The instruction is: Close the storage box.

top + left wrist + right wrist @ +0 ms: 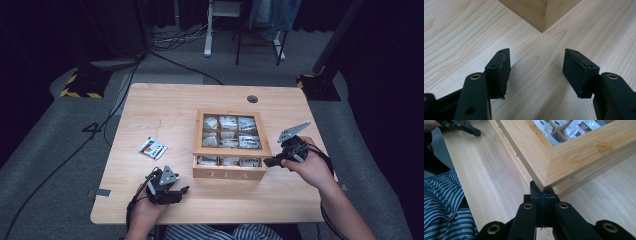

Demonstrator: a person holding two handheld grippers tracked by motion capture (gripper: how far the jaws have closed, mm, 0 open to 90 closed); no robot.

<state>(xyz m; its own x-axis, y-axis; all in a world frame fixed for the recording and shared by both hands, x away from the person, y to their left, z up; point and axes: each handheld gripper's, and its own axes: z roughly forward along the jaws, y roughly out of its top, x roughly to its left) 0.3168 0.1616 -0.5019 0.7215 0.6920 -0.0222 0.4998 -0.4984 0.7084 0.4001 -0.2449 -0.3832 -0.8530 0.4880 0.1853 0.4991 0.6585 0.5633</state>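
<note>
right gripper [544, 195], fingers closed, wedges under the tea box [229, 172] lid [564, 162] corner; lift slowly, steadily. left gripper [536, 67] waits half-open, holding nothing, on the counter [150, 115].

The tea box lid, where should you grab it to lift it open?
Probably at the front edge of the lid, near its right corner, coming from the person's side. That edge already stands lifted off the tea box, with the shut right tool under the corner.
</note>
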